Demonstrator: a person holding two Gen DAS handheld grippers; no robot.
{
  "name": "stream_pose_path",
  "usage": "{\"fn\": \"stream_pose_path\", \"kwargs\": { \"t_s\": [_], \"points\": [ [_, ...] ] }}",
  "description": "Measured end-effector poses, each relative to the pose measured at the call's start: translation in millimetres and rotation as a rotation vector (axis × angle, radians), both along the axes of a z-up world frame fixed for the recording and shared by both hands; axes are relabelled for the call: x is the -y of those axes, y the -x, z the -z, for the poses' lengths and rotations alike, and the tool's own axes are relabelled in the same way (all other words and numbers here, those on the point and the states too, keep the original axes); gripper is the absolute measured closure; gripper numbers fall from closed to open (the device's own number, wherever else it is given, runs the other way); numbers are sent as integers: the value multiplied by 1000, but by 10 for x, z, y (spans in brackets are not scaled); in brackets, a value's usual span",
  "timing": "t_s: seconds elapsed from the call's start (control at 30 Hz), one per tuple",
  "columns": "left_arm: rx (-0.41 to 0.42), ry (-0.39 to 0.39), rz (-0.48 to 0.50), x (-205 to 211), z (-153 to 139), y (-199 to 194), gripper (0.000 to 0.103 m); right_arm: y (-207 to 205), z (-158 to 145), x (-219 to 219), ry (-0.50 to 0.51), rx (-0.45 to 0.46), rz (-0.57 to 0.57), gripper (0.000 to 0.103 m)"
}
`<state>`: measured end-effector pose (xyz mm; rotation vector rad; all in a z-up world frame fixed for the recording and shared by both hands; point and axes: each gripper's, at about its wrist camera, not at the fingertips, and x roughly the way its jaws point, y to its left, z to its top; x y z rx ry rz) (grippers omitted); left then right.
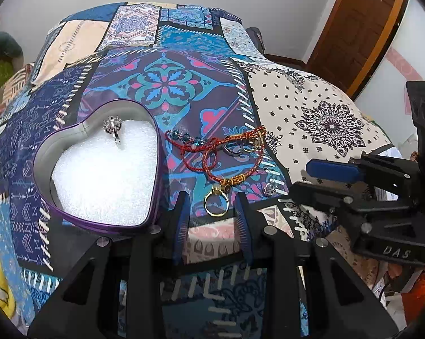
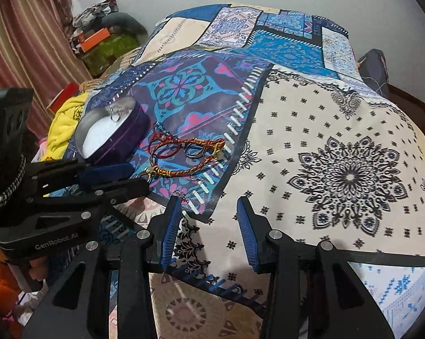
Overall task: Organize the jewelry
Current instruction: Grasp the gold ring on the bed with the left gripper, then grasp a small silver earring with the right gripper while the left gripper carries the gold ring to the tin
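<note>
A purple heart-shaped tin lined with white foam lies on the patchwork cloth, and a silver ring rests in its upper lobe. To its right is a tangle of red thread bracelets, a blue-stone bracelet and dark rings. A gold ring lies on the cloth between the tips of my left gripper, which is open, its pads clear of the ring. My right gripper is open over the cloth, nothing between its fingers. The tin and the bracelets lie to its upper left.
A small silver piece lies right of the gold ring. My right gripper reaches in from the right edge of the left wrist view. The patchwork cloth covers a raised surface. A yellow cloth and clutter lie beyond the left edge, a wooden door behind.
</note>
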<state>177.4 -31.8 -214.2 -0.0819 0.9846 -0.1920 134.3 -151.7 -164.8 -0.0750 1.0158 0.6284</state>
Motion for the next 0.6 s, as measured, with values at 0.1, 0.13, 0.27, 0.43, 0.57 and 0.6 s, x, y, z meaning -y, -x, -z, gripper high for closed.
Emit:
{"fn": "stream_pose_path", "kwargs": {
  "t_s": [0.1,0.13,0.27,0.43,0.57,0.6],
  "points": [
    [14,-35,21,61,16,-10,71,5,19,-11,-7,-3,-5,66],
    [20,-47,29,76,21,-10,74,4,24,-19,-8,-3,-7,66],
    [22,-39,34,50,33,-24,85,8,38,-72,-13,-5,-21,66],
    [24,-26,39,9,18,16,85,0,60,-212,3,2,-57,66],
    [30,-21,35,-27,7,82,85,-10,87,-308,20,21,-67,69],
    [32,-19,33,-39,5,100,85,3,96,-330,32,33,-67,72]
  ]
}}
